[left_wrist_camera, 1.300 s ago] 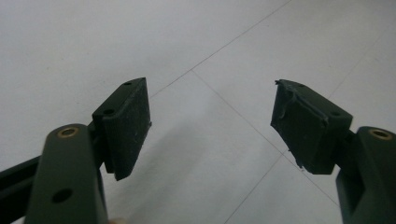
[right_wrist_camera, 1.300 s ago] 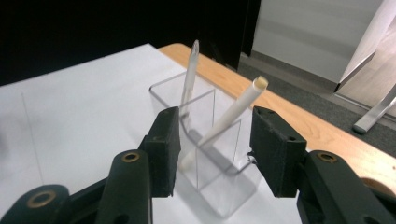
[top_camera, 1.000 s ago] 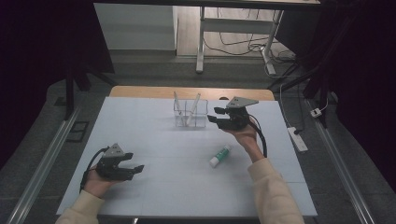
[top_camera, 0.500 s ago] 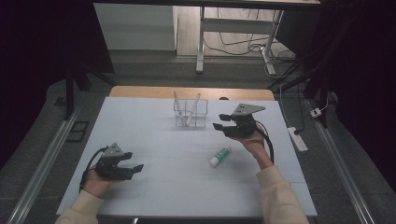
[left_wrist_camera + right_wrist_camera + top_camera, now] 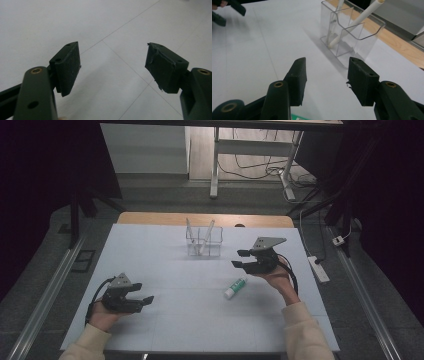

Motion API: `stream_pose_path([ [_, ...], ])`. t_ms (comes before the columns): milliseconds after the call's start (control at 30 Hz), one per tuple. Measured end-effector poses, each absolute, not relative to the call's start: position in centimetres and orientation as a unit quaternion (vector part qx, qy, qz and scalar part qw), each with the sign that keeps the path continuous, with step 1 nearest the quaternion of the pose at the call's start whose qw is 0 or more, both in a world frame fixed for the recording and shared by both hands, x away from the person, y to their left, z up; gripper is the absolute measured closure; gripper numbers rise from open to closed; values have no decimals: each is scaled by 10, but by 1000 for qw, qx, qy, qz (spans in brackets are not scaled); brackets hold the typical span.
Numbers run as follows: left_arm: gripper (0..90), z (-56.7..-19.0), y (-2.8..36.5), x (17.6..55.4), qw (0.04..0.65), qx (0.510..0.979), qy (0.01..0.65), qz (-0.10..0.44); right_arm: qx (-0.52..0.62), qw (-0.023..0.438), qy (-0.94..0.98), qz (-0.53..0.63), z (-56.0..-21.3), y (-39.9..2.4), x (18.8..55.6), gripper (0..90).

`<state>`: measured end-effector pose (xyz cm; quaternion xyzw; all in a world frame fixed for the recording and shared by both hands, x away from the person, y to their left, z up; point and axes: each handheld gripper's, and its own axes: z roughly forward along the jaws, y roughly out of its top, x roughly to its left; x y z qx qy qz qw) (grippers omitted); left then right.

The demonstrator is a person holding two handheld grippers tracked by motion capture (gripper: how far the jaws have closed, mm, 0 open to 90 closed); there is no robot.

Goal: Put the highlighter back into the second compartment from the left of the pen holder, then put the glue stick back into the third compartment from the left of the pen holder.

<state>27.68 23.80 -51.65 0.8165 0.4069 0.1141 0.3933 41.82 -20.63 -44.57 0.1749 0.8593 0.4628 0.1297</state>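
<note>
Table (image 5: 165,250) with a flat white top and a wooden strip along its far edge carries three things, taking the sheet's middle as the centre of a clock face in the high view. At about twelve o'clock, near the far edge, stands a clear plastic holder with divided compartments (image 5: 204,241); two white sticks (image 5: 208,231) lean inside it, crossing outward at their tops, and in the right gripper view one stick (image 5: 355,22) rests its lower end on the holder's floor beside a clear partition (image 5: 344,35), though which compartment each one sits in cannot be told. At about four o'clock a small white tube with a green label (image 5: 235,288) lies on its side on the sheet, touching nothing else. The right gripper (image 5: 241,258), black with a grey three-cornered plate on top, is held up in the person's right hand (image 5: 272,276) at about three o'clock, between the holder and the tube and just beyond the tube; its jaws stand apart with nothing between them, and in its own view they point toward the holder with bare white sheet in the gap. The left gripper (image 5: 141,292) sits low at about eight o'clock in the person's left hand (image 5: 102,316), well apart from everything else; its jaws are spread wide over bare tabletop (image 5: 110,30) and grip nothing.
</note>
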Motion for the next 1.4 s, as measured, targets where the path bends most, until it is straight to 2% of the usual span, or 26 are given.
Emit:
stream_pose_path([
  [467, 279, -517, 238, 277, 394, 816, 407, 112, 133, 92, 901, 402, -452, -201, 411, 473],
  [1400, 279, -518, 237, 276, 389, 820, 405, 112, 26, 65, 945, 320, -457, -187, 399, 394],
])
